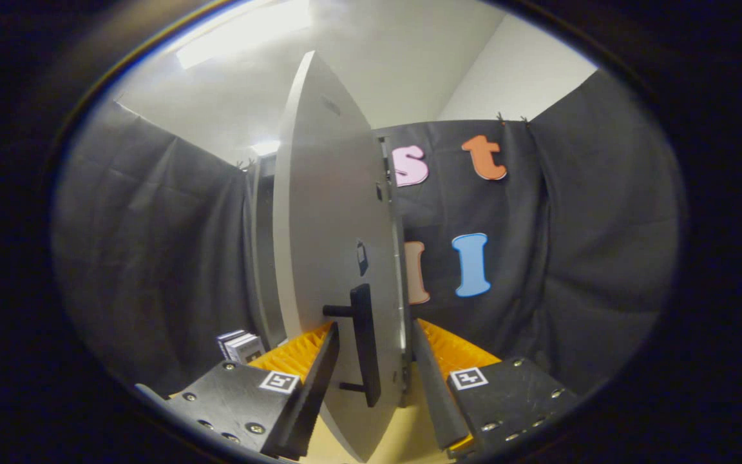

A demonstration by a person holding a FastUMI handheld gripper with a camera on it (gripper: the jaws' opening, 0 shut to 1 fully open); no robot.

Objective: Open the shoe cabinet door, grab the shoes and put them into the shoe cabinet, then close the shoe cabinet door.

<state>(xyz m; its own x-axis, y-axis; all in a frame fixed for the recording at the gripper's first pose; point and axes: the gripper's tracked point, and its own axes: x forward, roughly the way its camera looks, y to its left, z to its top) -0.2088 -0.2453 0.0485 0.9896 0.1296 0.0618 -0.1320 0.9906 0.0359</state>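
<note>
gripper (371, 380) open, 2 fingers straddling the edge of the shoe cabinet door (326, 245); dark bar handle (364, 345) sits between them, no pad contact visible. door swung out edge-on. cabinet body (261, 251) behind, small boxes (242, 346) at its foot.

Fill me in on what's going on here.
A person's handheld gripper is working the shoe cabinet door. The door stands swung out, seen nearly edge-on, and its free edge with the dark bar handle sits between the two open fingers. Whether either finger actually touches the door or handle can't be told. The cabinet body stands just behind the door, against the black cloth wall. A small striped box lies low beside the cabinet.
</note>
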